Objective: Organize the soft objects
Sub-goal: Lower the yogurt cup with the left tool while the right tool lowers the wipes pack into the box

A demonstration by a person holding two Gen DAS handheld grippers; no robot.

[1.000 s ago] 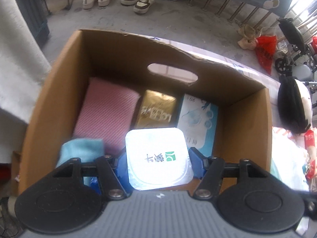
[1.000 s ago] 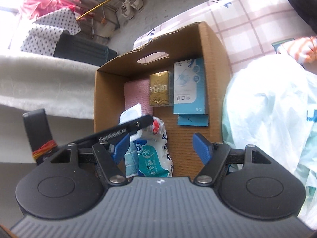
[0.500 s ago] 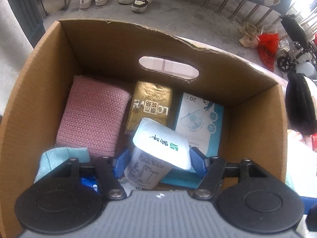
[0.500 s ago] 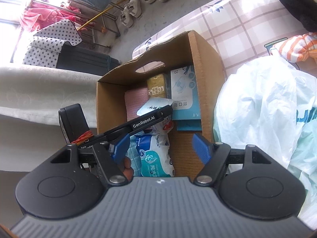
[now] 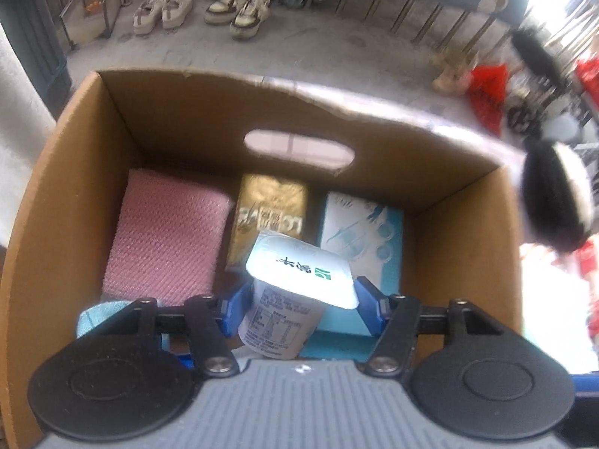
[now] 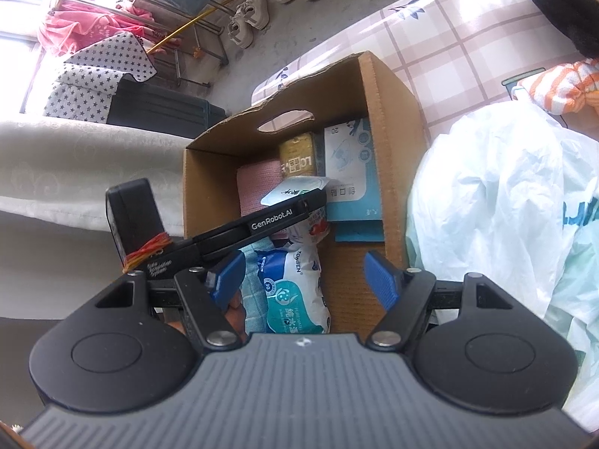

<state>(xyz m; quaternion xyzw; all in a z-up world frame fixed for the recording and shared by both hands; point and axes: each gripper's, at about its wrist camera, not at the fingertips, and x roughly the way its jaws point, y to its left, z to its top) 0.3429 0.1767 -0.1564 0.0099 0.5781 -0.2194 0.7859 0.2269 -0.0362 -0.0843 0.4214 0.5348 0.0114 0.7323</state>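
- The left gripper (image 5: pixel 299 299) held a white plastic yogurt cup with a foil lid (image 5: pixel 295 292), its blue pads (image 5: pixel 368 295) pressed against the cup's 2 sides just under the rim, low inside the brown cardboard box (image 5: pixel 75 172).
- The cup looked light and thin-walled, and its foil lid easy to puncture; a hold on the body below the rim seemed safest, with only mild squeeze.
- The right gripper (image 6: pixel 305 280) hung spread wide and empty over the near end of the box.
- Under it lay a white-and-teal soft pack of wet wipes (image 6: pixel 295 288), likely squashy and slippery.
- Farther in sat a pink knitted cloth pad (image 5: pixel 168 239), a gold foil packet (image 5: pixel 271 205) and a pale blue flat mask pack (image 5: pixel 361 220), side by side against the far wall.
- The box stood on a pink checked tablecloth (image 6: pixel 430 45), beside a white plastic bag (image 6: pixel 494 187).
- Beyond, a grey concrete floor (image 5: pixel 299 45) carried pairs of pale sneakers (image 5: pixel 202 9) near a metal rack.
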